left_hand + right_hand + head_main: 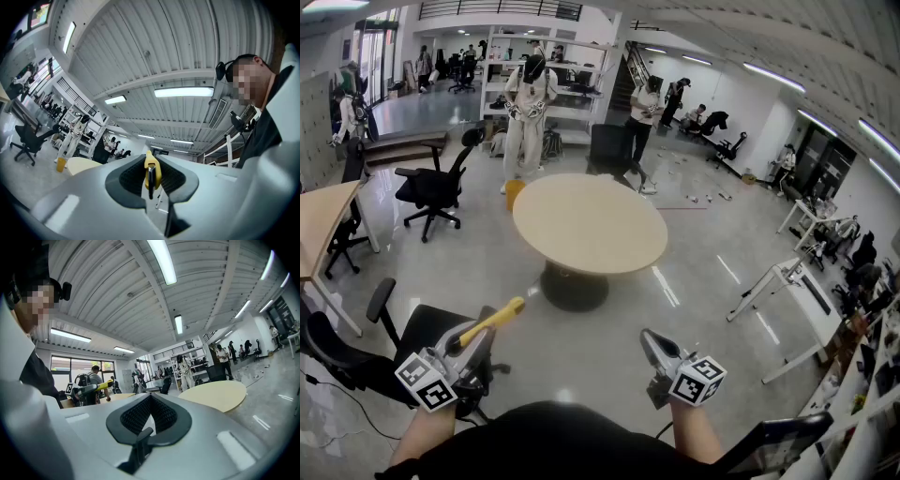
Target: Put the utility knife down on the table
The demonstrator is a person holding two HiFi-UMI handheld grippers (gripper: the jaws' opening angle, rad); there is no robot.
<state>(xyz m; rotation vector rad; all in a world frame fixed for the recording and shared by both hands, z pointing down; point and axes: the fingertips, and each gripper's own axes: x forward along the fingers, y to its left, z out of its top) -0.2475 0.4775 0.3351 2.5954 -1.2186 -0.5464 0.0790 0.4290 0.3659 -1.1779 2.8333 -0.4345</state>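
Both forearms reached out from the lower edge of the head view, held close to the body. The left tongs (pixel 469 339) tipped slightly upward and were clamped shut on the utility knife (pixel 494 321). In the left gripper view its yellow body with a dark central strip stood pinched between the ribbed black pads. In the head view the knife jutted up and to the right beyond the jaw tips, in the air and well short of the bench. The right tongs (pixel 651 343) lay level, jaws closed together with nothing between them, apart from the left pair.

Ahead, across a stretch of bare glossy grey floor (pixel 712 281), stood the round bench (pixel 591 225). It had a smooth pale wooden top with a thin curved edge, on a single dark pedestal. Open floor lay around its near and right sides. A black office chair (pixel 420 328) sat just below and beside the left tongs.

The tongs' bodies were smooth grey plastic, each carrying a cube of black-and-white square markers.
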